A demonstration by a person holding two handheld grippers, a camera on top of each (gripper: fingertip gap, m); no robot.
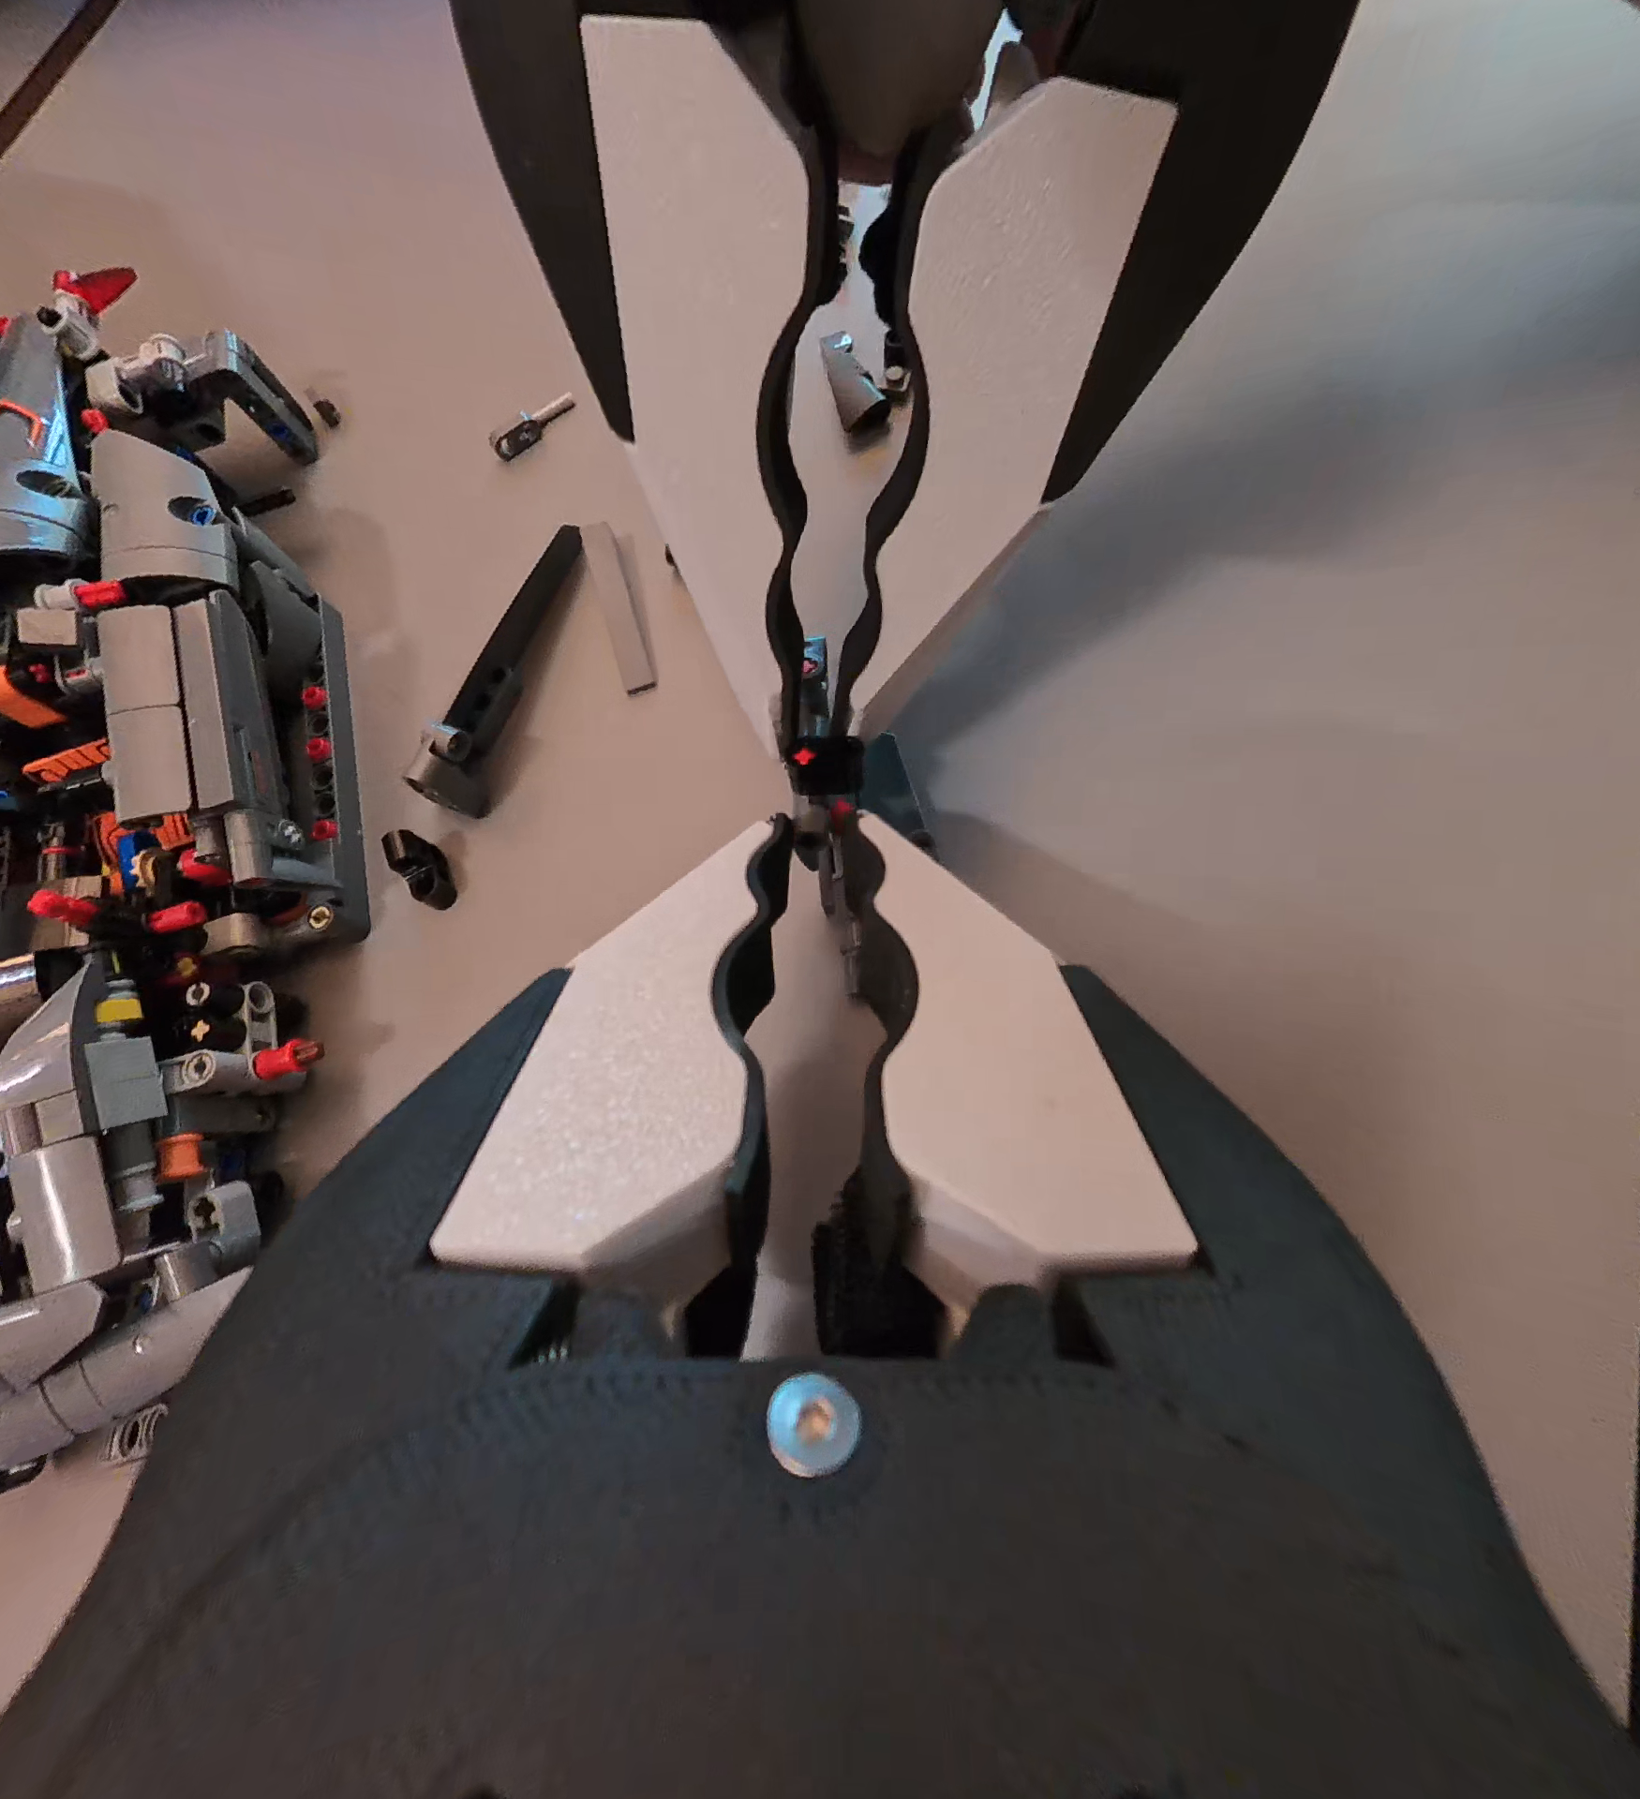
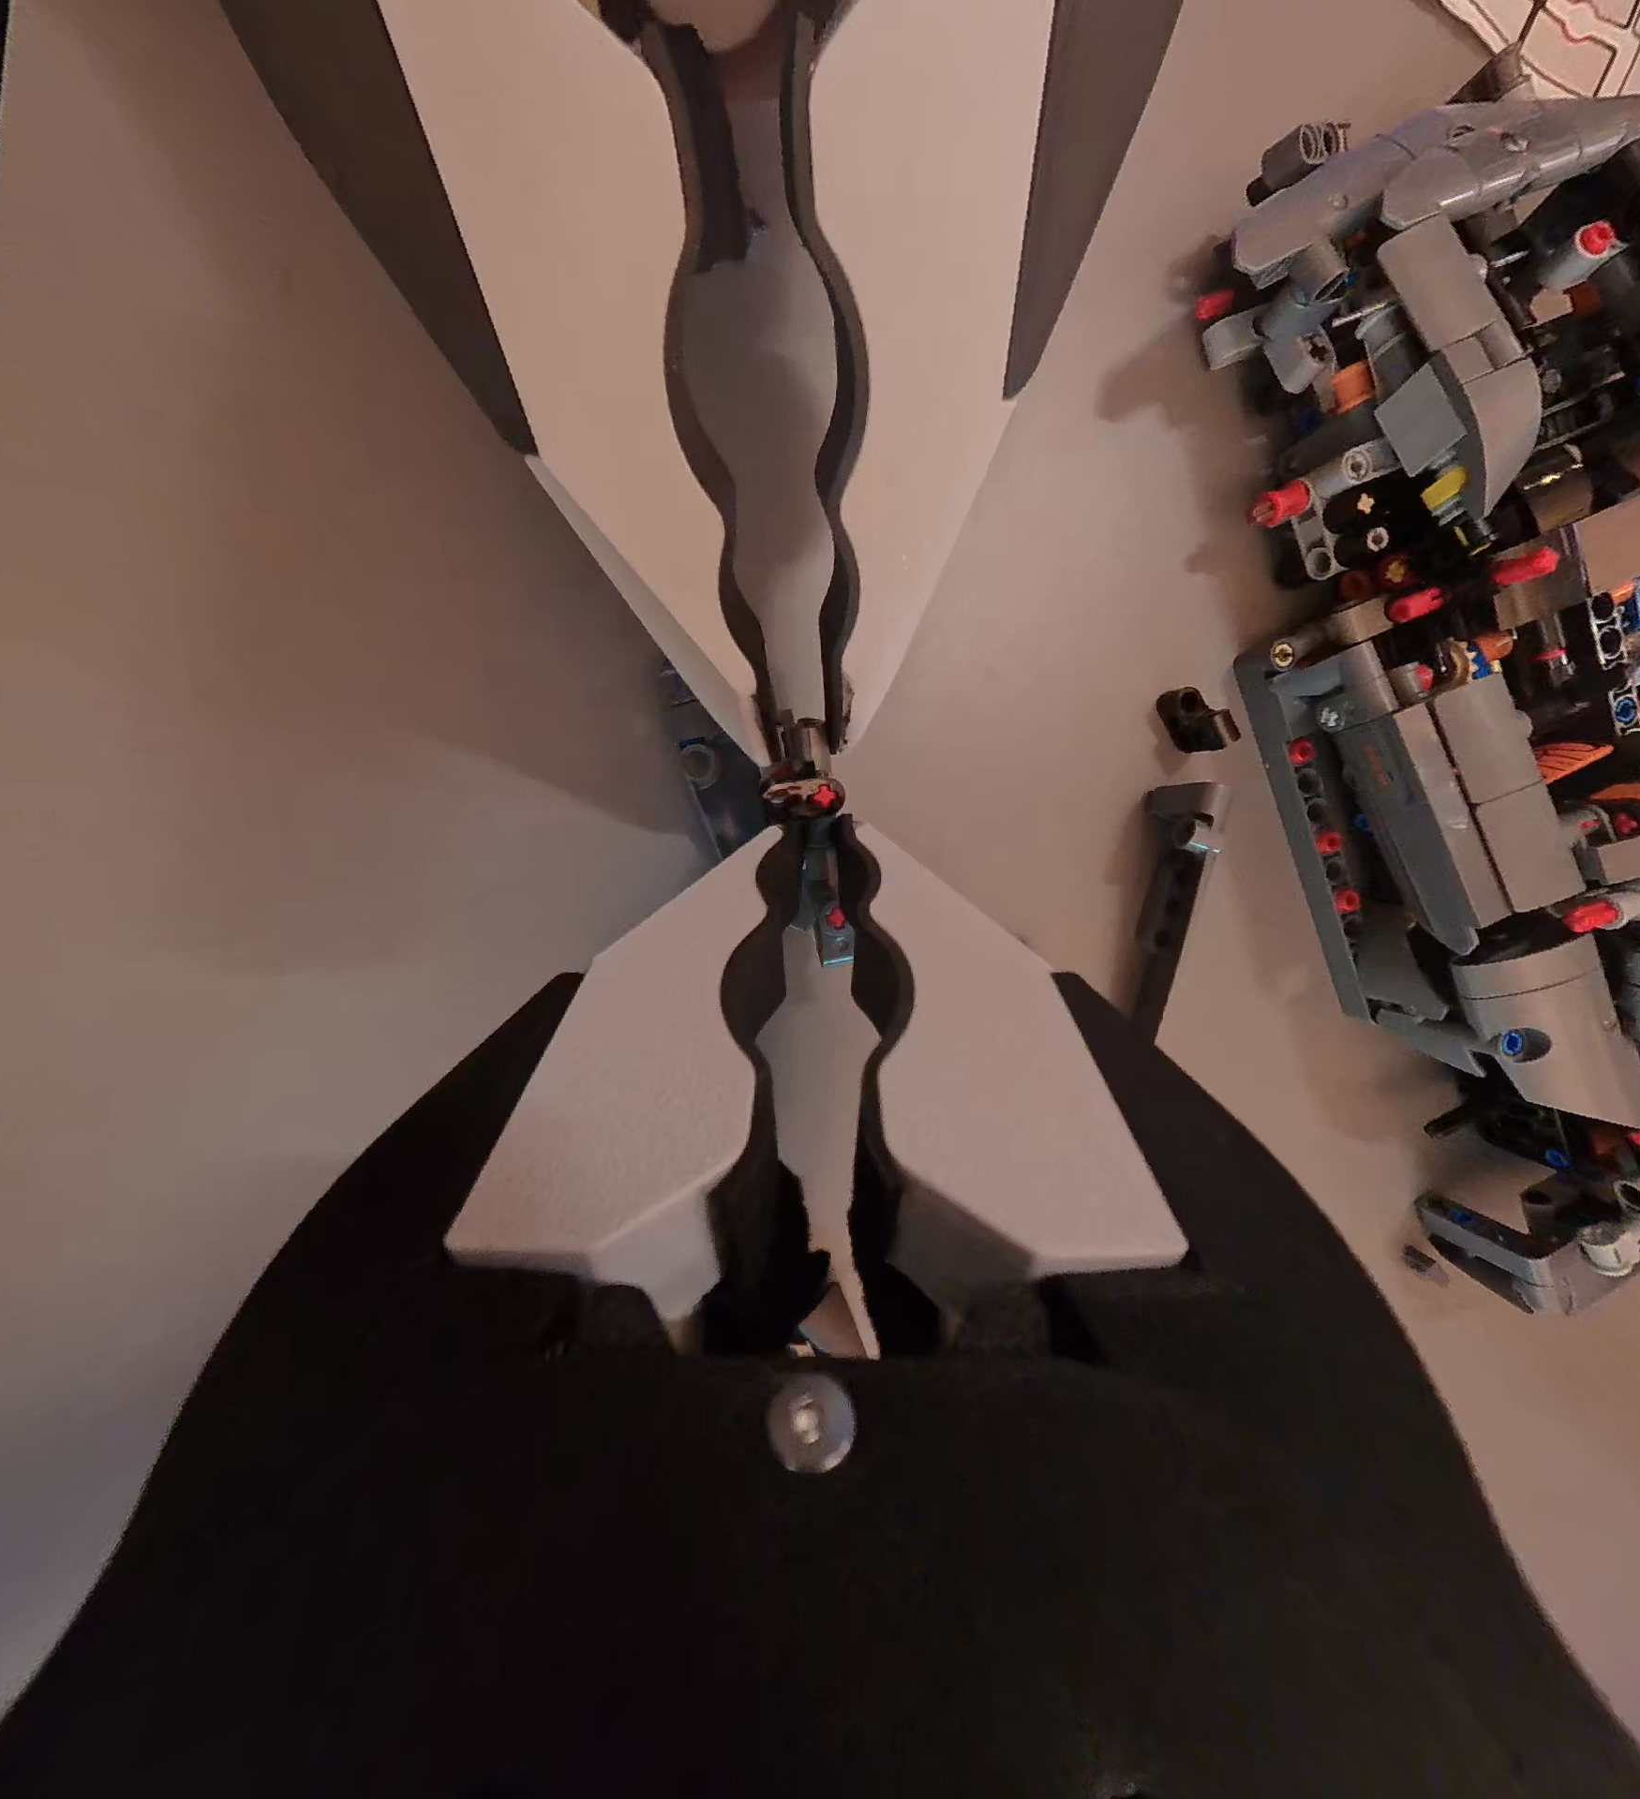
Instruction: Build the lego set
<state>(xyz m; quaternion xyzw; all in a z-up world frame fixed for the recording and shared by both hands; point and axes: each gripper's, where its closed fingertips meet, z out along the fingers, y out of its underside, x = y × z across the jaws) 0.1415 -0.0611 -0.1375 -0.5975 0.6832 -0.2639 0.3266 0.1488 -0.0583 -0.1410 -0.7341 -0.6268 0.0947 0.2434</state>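
Meeting tip to tip, left claw [image 1: 821, 845] and right claw [image 2: 808, 845] both pinching small lego subassembly [image 1: 828, 764], grey model [image 1: 164, 730] beside on desk [image 1: 1283, 876]

Pale table top [image 1: 1283, 876] bearing a large grey, partly built lego model [image 1: 164, 701]. Just beside it lie loose parts: a black beam [image 1: 495, 672], a grey flat strip [image 1: 623, 608] and a small black connector [image 1: 419, 862].

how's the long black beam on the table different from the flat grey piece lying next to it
The black beam is thick, has round pin holes along its side and ends in a grey connector; the flat grey tile is thin, smooth and bare. The beam is also longer and lies at a slant, while the tile runs nearly straight up the left wrist view. Both lie loose on the table, touching at their far ends.
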